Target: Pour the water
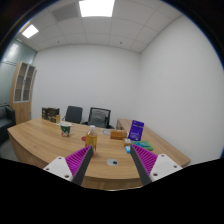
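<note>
My gripper [112, 165] is open above the near end of a long wooden table [45, 140], and nothing sits between its two magenta-padded fingers [79, 159]. Just beyond the left finger stands a small amber bottle [91, 138] with a light cap. A patterned paper cup [66, 129] stands further back on the left side of the table. A small teal object [127, 148] lies by the right finger. A round cable grommet [112, 161] shows in the tabletop between the fingers.
A purple box [136, 130] stands at the far right of the table, with a low orange box [118, 133] beside it. Two black office chairs [98, 117] stand behind the table. A dark box [50, 114] sits at the far left. White walls enclose the room.
</note>
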Tool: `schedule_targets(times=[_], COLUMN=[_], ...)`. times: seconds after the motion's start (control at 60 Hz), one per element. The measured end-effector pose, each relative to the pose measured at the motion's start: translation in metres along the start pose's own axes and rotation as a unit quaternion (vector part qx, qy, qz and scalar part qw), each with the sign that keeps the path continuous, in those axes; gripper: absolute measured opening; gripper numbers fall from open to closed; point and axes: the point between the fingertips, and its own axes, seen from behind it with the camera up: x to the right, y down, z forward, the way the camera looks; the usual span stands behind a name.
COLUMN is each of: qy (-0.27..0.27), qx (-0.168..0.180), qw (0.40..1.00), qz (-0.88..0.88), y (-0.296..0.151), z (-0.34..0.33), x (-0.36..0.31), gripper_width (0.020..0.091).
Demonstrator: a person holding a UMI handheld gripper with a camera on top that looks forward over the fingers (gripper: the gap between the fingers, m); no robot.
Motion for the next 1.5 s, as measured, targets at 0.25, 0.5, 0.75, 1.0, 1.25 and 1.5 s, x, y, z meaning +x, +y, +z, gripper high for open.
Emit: schedule_targets(times=[0.25, 0.5, 0.75, 1.0, 1.25, 1.5], qy=[-0.002, -0.026, -0.06, -0.046, -0.007, 0.017], qx=[-0.008, -0.021, -0.045, -0.058, -0.035, -0.041], qw=[1.0, 0.998, 0.994, 0.995, 0.997, 0.999], qz=[0.012, 0.044, 0.078, 0.071, 0.067, 0.027], y=[0.008, 0.036, 0.069, 0.084, 0.091, 0.079], z=[0.015, 0.09, 0.223, 0.304, 0.333, 0.344], x=[0.003, -0.042, -0.105, -0.126, -0.133, -0.131], gripper_width=[0.0834, 0.0839, 0.0842, 0.0842, 0.0567, 0.0457])
